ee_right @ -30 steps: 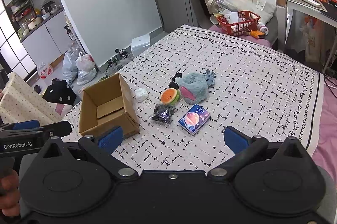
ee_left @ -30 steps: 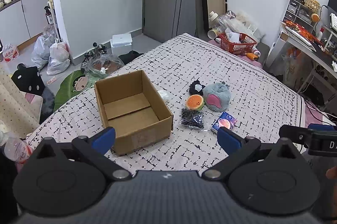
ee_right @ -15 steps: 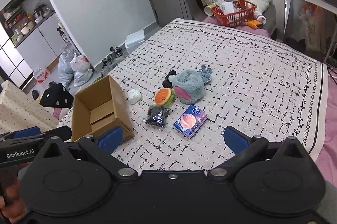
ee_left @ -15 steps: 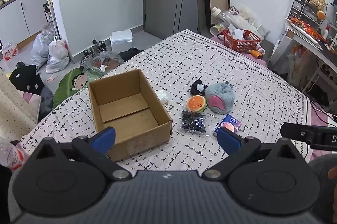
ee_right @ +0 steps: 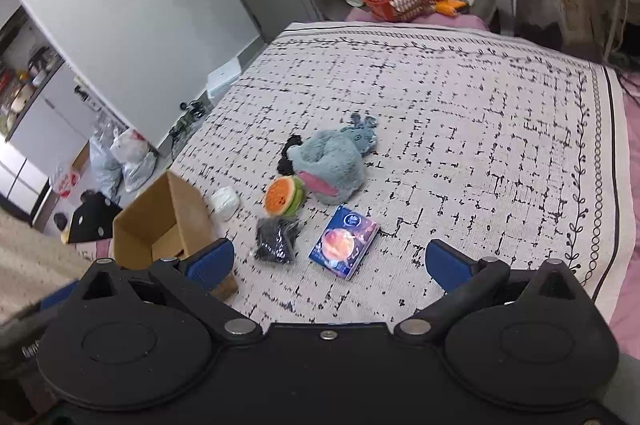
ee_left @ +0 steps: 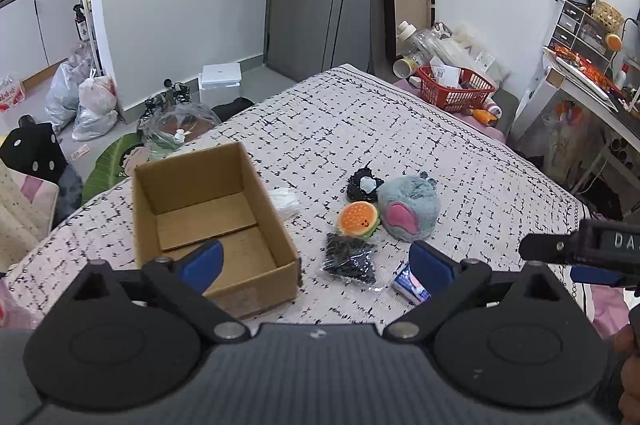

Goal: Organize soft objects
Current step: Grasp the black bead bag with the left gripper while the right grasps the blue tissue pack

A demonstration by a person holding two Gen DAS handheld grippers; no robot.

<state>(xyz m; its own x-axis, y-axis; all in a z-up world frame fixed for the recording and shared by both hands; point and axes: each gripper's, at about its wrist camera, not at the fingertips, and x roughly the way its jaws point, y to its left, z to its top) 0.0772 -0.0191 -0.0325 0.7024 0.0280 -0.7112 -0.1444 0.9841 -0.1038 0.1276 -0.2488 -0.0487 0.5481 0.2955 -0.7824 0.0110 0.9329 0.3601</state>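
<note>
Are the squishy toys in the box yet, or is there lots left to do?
Nothing is packed yet: the cardboard box looks empty. Both grippers, left and right, are open and hold nothing. Left to put away, all on the bedspread: the gray plush, burger toy, black pouch, white soft lump, small black plush and blue packet.

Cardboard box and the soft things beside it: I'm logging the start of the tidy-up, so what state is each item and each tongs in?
Brown cardboard box: open-topped, empty, upright on the bedspread.
Grey plush toy: lying outside the box.
Orange burger plush: outside the box, against the grey plush.
Black bagged item: flat on the bedspread.
Blue tissue pack: lying flat.
Left tongs: open, empty.
Right tongs: open, empty.
</note>
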